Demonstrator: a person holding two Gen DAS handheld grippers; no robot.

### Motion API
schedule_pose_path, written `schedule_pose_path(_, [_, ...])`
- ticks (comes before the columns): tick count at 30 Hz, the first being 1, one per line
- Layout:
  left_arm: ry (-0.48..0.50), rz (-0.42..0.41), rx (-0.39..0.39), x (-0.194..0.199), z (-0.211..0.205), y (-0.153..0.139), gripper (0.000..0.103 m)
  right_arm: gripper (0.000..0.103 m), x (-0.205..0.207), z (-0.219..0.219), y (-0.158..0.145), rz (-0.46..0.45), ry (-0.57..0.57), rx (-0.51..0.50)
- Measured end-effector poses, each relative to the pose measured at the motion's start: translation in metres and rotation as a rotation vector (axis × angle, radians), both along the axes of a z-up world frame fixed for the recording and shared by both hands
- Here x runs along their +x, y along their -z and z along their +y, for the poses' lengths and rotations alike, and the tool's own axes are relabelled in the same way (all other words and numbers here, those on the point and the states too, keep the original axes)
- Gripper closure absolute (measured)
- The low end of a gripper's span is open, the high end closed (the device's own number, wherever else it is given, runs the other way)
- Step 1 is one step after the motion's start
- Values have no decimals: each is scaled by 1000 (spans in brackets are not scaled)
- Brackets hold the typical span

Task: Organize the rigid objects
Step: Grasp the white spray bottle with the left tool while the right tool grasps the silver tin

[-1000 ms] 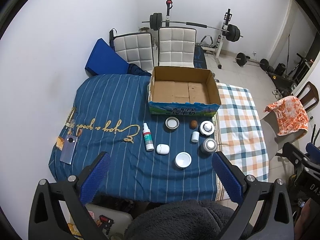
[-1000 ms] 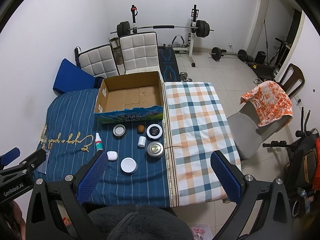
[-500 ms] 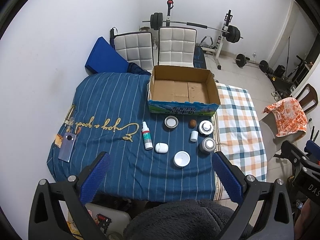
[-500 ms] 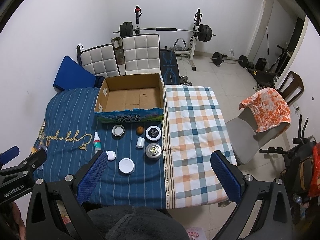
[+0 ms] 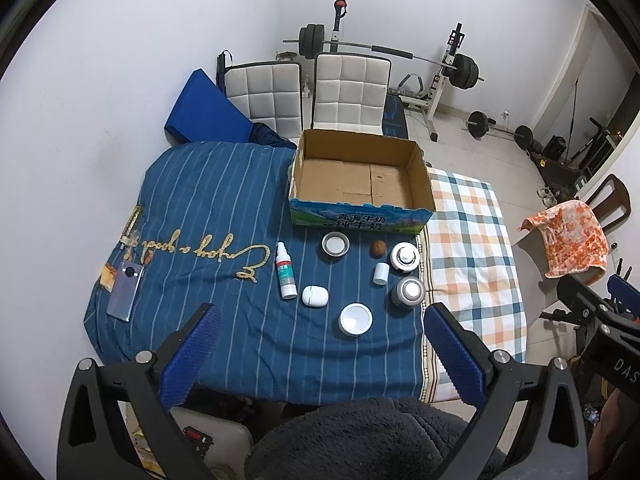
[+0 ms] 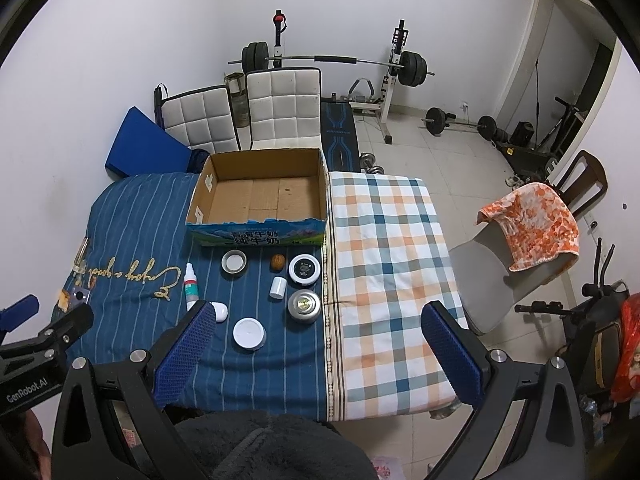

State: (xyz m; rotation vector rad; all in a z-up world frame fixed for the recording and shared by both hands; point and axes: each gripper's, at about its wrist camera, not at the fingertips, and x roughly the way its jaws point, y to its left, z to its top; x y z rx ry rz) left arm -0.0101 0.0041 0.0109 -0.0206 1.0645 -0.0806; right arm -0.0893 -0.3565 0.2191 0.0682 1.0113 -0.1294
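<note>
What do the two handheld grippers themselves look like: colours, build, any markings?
Both the left gripper and right gripper have black skeletal frames with silver bolts and blue textured fingers. The left gripper's body reads "GenRobot.AI" in the right wrist view. No cables visible.

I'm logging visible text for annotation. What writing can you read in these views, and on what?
"青海牛奶 纯牛奶" on the front of the cardboard box.
"GenRobot.AI" on the left gripper body.
"DAS", cut off, on the right gripper body.
Gold cursive on the blue bedspread, upside down: unclear.
Spray bottle label: too small.
</note>
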Motion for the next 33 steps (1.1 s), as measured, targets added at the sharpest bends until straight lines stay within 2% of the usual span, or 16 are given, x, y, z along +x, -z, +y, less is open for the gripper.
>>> schedule_pose_path(5, [-25, -10, -57, 34, 7, 12, 0, 0, 40, -12, 27, 30, -7, -22])
schedule_pose_path(7, [-45, -17, -92, 53, 12, 22, 0, 0, 67, -20, 52, 62, -19, -4])
schedule_pose_path(10, [-100, -5, -89, 89, 19, 48, 0, 0, 111, -32, 101, 134, -28, 20])
schedule_pose_path(12, [-135, 38, -62, 111, 23, 74, 0, 0, 135, -37, 136, 173, -38, 33])
schedule_pose_path(17, [-188, 212, -11, 160, 39, 171, 2, 0, 198, -44, 244, 309, -64, 78])
schedule_pose_path(19, [-187, 288, -8, 174, 43, 213, 12, 0, 217, -43, 284, 357, -66, 91])
schedule_pose_path(21, [-190, 353, -5, 185, 46, 254, 36, 0, 233, -42, 322, 428, -52, 90])
schedule_pose_path(25, [-182, 492, 0, 204, 49, 332, 39, 0, 234, -36, 379, 573, -38, 148])
schedule_pose_path(29, [-143, 573, 36, 216, 41, 383, 39, 0, 220, -24, 428, 735, 7, 252])
schedule_pose_path(31, [-138, 591, 46, 217, 39, 400, 49, 1, 218, -18, 445, 774, 38, 279])
schedule_pose_path(33, [-156, 624, 51, 215, 41, 416, 54, 9, 218, -12, 458, 796, 49, 275])
